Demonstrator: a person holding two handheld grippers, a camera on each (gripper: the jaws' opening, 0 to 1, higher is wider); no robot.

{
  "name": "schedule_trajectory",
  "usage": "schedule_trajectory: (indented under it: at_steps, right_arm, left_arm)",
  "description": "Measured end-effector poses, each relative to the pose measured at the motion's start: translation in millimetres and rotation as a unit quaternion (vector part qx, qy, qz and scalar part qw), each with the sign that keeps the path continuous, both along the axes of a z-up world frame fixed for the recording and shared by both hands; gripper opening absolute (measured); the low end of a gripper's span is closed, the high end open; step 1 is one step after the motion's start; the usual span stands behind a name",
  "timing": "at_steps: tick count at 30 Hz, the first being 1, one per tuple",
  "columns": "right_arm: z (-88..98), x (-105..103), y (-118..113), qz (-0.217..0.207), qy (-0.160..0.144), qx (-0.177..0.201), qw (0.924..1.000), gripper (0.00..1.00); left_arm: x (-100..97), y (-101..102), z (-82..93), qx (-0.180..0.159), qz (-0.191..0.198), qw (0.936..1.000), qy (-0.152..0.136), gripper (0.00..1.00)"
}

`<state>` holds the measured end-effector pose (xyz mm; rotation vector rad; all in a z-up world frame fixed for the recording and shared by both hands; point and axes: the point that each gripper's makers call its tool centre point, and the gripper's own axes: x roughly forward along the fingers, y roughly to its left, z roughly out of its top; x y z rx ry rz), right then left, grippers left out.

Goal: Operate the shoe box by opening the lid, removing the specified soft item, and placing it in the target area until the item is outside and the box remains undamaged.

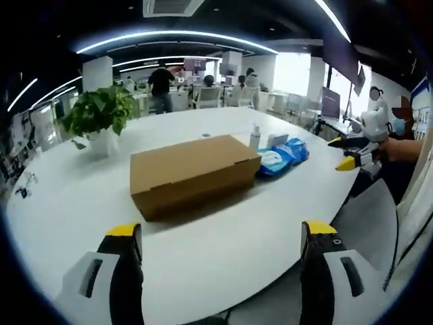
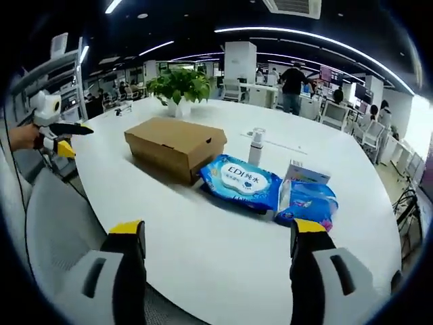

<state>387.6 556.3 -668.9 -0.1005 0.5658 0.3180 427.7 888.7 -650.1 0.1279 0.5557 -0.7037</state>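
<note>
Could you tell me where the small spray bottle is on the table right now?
In the right gripper view, the spray bottle stands upright just behind the blue wipes pack, right of the closed cardboard box.

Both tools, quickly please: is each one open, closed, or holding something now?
Left tool: open, holding nothing, short of the closed brown cardboard shoe box.
Right tool: open, holding nothing.

Brown shoe box point(image 1: 193, 172), blue wipe packs point(image 2: 240, 181), white table point(image 1: 223, 250)

Both the left hand-held gripper point(image 1: 223, 237) and right hand-held gripper point(image 2: 220, 237) hover with jaws spread, holding nothing.
</note>
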Motion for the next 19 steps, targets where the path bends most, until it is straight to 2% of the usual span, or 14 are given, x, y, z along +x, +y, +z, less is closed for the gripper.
schedule_trajectory:
  at_steps: [5,19]
  right_arm:
    - [2.1,-9,-6,-0.013,-0.002,0.003,0.9999,0.96]
    - [5.4,-13,-16,-0.029,-0.003,0.007,0.9996,0.96]
  left_arm:
    - [-2.5,6,4.8,-0.01,0.016,0.9998,-0.006,1.0]
    - [-2.4,16,4.7,-0.01,0.043,0.999,-0.011,1.0]
